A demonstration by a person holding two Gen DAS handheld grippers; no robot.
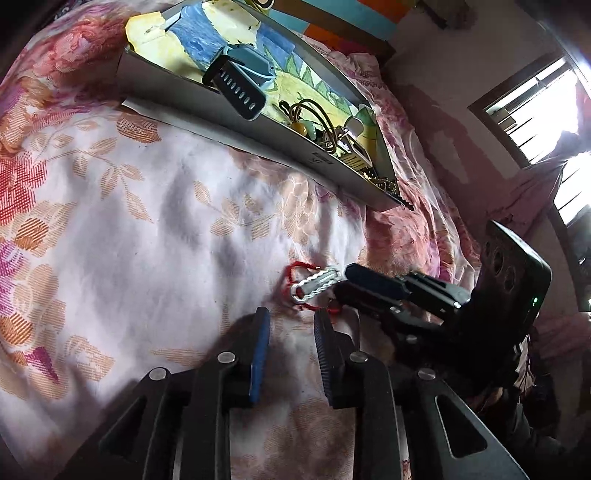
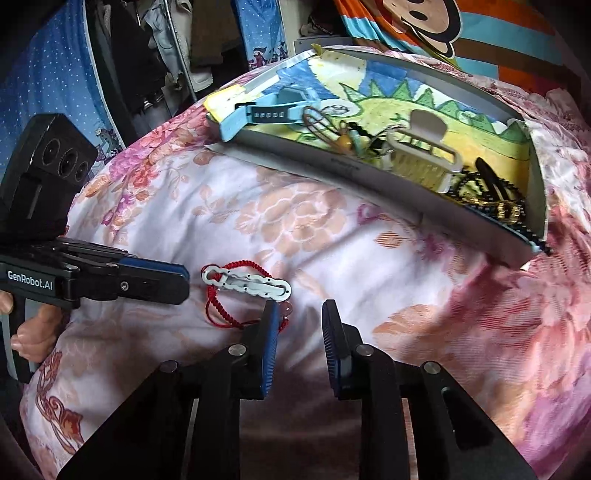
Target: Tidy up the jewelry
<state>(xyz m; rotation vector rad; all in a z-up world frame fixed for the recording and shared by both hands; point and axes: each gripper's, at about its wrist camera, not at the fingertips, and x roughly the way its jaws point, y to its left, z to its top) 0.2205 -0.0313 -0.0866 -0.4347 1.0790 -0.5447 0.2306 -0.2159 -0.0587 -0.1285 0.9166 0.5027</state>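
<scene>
A white wavy hair clip point(image 1: 314, 286) point(image 2: 247, 282) lies on the floral bedspread across a red cord bracelet point(image 1: 295, 269) point(image 2: 229, 306). My left gripper point(image 1: 291, 314) point(image 2: 183, 278) sits just short of the clip's near end, open a little, with only cloth between its fingers. From the other side my right gripper point(image 2: 300, 306) point(image 1: 341, 282) comes in, open a little. Its left fingertip point(image 2: 273, 306) stands beside the clip's end and over the red cord, gripping nothing. Behind them a shallow grey box point(image 1: 177, 96) point(image 2: 295, 151) holds other jewelry.
In the box lie a blue-strapped watch point(image 1: 240, 85) point(image 2: 269, 110), gold bangles point(image 1: 314, 114), a white comb clip point(image 2: 421, 158) and a black bead necklace point(image 2: 480, 192). A hand point(image 2: 33, 332) holds the left gripper. A striped cushion point(image 2: 424, 22) lies behind the box.
</scene>
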